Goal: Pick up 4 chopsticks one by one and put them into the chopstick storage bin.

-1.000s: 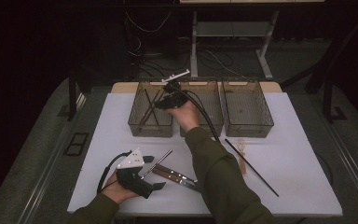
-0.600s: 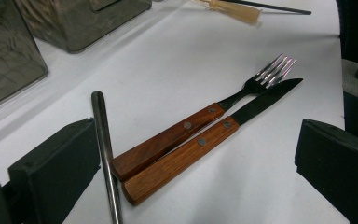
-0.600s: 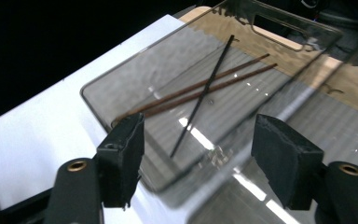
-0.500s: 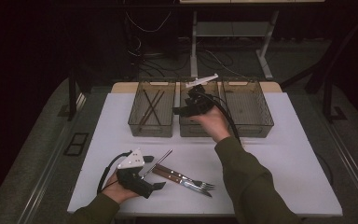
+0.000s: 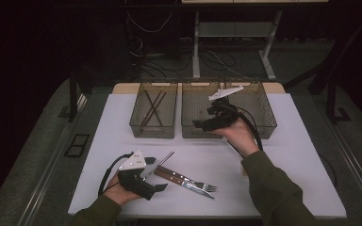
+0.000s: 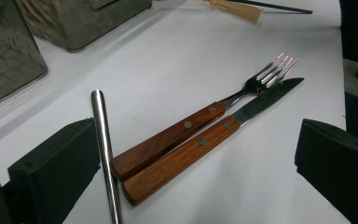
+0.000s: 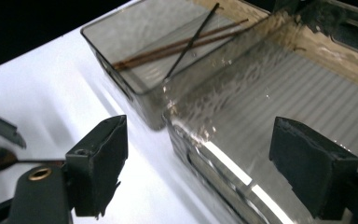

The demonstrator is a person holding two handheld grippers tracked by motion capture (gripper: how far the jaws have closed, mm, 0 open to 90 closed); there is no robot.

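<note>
- While no readable brand, label or writing shows on anything, the left gripper rests low on the white table at front left, held in the left hand, jaws spread wide and empty.
- Left gripper view: a silver rod-like utensil handle lies just beside its left jaw, whether touching I cannot tell; fork and knife, both wood-handled, lie side by side touching, between the open jaws, not pinched.
- Left hand unchanged from earlier frames; cutlery in same spot.
- Left bin holds chopsticks, brown pair plus a dark one, seen crossing in right gripper view.
- Middle bin: the right gripper hangs over its front rim, pointing left and slightly down, forearm stretched forward from bottom right.
- Right gripper has shifted from over the left bin rightward to the middle bin; its jaws have just been opening, nothing between them.
- Right bin sits just beside, partly behind the right hand.
</note>
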